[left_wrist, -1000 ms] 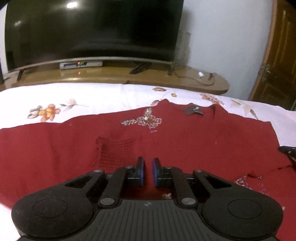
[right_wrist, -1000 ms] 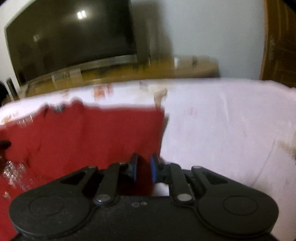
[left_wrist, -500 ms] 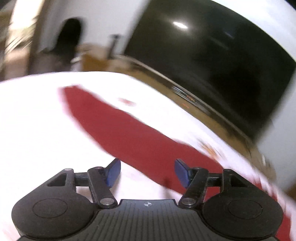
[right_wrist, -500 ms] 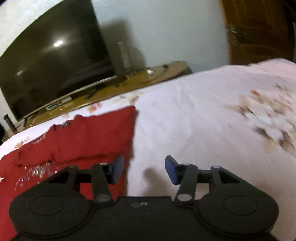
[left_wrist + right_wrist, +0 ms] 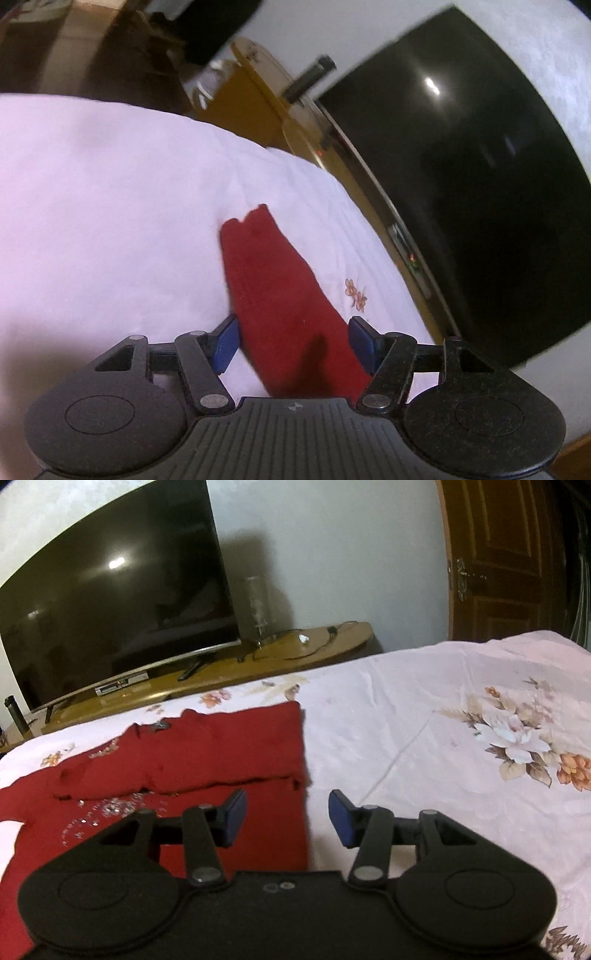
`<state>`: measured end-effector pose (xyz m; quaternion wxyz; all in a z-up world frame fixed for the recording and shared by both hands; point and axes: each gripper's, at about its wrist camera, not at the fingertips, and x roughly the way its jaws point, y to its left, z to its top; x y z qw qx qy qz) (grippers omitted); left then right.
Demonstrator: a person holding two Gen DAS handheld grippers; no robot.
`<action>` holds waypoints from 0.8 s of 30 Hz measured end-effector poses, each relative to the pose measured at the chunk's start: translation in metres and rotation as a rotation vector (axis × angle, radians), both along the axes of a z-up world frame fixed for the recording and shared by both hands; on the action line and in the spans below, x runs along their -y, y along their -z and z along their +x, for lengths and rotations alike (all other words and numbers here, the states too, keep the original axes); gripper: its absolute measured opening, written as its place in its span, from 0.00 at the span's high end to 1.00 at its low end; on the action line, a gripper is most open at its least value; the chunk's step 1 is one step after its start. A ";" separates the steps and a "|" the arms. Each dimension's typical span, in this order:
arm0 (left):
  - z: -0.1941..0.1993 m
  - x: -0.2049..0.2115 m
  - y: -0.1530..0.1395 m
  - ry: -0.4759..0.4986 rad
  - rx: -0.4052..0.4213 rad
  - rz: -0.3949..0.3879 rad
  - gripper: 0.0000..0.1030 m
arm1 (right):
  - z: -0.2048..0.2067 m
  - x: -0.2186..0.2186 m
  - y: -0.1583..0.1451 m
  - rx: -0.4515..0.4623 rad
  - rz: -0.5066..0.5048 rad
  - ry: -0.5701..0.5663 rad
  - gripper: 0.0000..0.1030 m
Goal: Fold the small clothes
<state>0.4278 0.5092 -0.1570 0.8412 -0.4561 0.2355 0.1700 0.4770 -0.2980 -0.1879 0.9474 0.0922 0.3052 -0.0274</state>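
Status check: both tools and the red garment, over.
Left tool open, over the sleeve. Right tool open at the red garment side edge. Nothing in the way on the bedsheet.

A large dark television stands on a long low wooden cabinet against a pale wall; a ceiling light reflects as a bright spot on the screen. A brown panelled wooden door occupies the right side, and a white floral bedsheet covers the foreground
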 end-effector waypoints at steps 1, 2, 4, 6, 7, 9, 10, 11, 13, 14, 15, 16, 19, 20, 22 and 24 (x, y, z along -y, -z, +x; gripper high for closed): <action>0.006 -0.001 -0.001 0.011 -0.013 0.015 0.38 | 0.004 0.001 -0.002 0.001 0.000 0.001 0.53; 0.010 -0.001 -0.001 0.015 -0.017 0.021 0.43 | 0.002 -0.003 -0.003 0.002 0.001 0.002 0.53; 0.016 0.002 -0.004 0.008 -0.093 0.078 0.95 | 0.005 -0.013 0.000 -0.002 0.007 0.003 0.53; -0.003 0.005 -0.001 -0.015 -0.081 0.051 0.95 | 0.009 -0.023 -0.001 -0.007 0.008 -0.002 0.53; -0.007 0.005 -0.001 -0.033 -0.067 0.039 0.95 | 0.008 -0.027 -0.001 -0.008 0.003 -0.010 0.53; -0.014 0.017 -0.012 -0.043 -0.063 0.094 0.95 | -0.002 -0.032 -0.011 -0.002 -0.009 -0.023 0.53; -0.017 0.026 -0.020 -0.034 -0.045 0.129 0.95 | 0.002 -0.034 -0.009 0.004 -0.014 -0.027 0.53; -0.018 0.035 -0.029 -0.022 -0.011 0.161 0.95 | -0.004 -0.029 -0.013 0.009 -0.015 -0.028 0.53; -0.005 0.074 -0.059 0.056 0.056 0.255 0.95 | -0.012 -0.021 -0.018 0.014 -0.010 -0.022 0.53; 0.004 0.096 -0.072 0.106 0.072 0.301 0.95 | -0.016 -0.018 -0.019 0.014 -0.004 -0.016 0.53; 0.014 0.126 -0.086 0.161 0.095 0.356 0.95 | -0.014 -0.013 -0.018 0.011 0.007 -0.006 0.53; 0.025 0.159 -0.096 0.226 0.124 0.390 0.95 | -0.011 -0.008 -0.011 0.005 0.025 0.007 0.53; 0.056 0.264 -0.112 0.433 0.142 0.475 0.95 | -0.027 0.003 -0.025 -0.011 0.081 0.041 0.53; 0.064 0.298 -0.112 0.496 0.149 0.496 0.95 | -0.030 0.009 -0.026 -0.012 0.091 0.045 0.53; 0.080 0.365 -0.108 0.594 0.137 0.539 0.95 | -0.040 0.014 -0.036 -0.003 0.086 0.038 0.53; 0.096 0.427 -0.095 0.694 0.119 0.549 0.95 | -0.068 0.023 -0.058 0.011 0.081 0.042 0.53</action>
